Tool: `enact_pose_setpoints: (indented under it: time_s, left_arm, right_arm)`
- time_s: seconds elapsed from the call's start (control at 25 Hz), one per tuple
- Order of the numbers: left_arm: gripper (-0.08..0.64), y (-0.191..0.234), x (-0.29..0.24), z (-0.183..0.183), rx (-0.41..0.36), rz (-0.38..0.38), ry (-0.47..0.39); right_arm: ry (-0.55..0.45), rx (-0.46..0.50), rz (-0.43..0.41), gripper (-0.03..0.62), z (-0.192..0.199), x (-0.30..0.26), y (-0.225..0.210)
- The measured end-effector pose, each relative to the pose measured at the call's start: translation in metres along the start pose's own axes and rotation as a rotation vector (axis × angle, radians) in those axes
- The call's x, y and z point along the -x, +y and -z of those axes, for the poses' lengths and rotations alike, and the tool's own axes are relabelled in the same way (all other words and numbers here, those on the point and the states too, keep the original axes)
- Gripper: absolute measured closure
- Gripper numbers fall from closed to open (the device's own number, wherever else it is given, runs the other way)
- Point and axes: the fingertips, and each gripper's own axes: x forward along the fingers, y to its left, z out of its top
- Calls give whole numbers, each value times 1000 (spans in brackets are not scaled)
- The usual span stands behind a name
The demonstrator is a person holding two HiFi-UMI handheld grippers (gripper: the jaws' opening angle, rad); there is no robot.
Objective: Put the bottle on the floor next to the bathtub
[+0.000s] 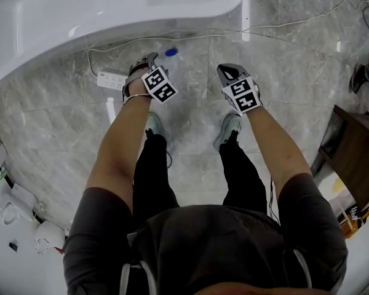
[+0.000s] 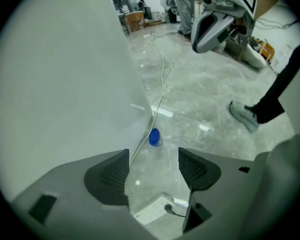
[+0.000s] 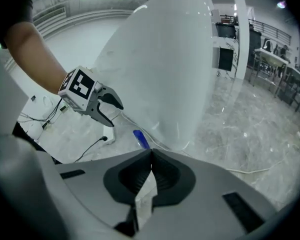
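A clear bottle with a blue cap (image 1: 171,52) stands on the marble floor right beside the white bathtub (image 1: 80,17). In the left gripper view the bottle (image 2: 154,137) shows just beyond the jaws, against the tub wall (image 2: 65,84). My left gripper (image 1: 149,60) is open and holds nothing (image 2: 153,166); it hangs a little short of the bottle. My right gripper (image 1: 226,71) is to the right of the bottle, shut with nothing between its pads (image 3: 151,156). From the right gripper view, the bottle (image 3: 141,138) lies ahead near the tub's base (image 3: 165,59).
A white power strip (image 1: 112,80) with a plugged cable lies on the floor left of the bottle. A thin cable (image 1: 295,22) runs along the tub's foot. The person's shoes (image 1: 227,128) stand behind the grippers. A wooden cabinet (image 1: 350,158) is at the right.
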Motion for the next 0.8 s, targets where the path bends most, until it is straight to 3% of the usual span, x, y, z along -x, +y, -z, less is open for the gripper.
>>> enact_pose_setpoints:
  time_s: [0.16, 0.36, 0.64, 0.8]
  left_arm:
    - [268, 1, 106, -3, 155, 18, -125]
    - [270, 31, 265, -29, 295, -9, -345]
    - [351, 53, 503, -65, 446, -37, -718]
    - [385, 44, 611, -89, 447, -20, -923]
  right_arm:
    - [-47, -13, 6, 598, -61, 77, 25]
    - [-136, 24, 31, 598, -158, 186, 43]
    - [-302, 42, 41, 598, -276, 358, 96]
    - [-419, 55, 6, 598, -327, 438, 126]
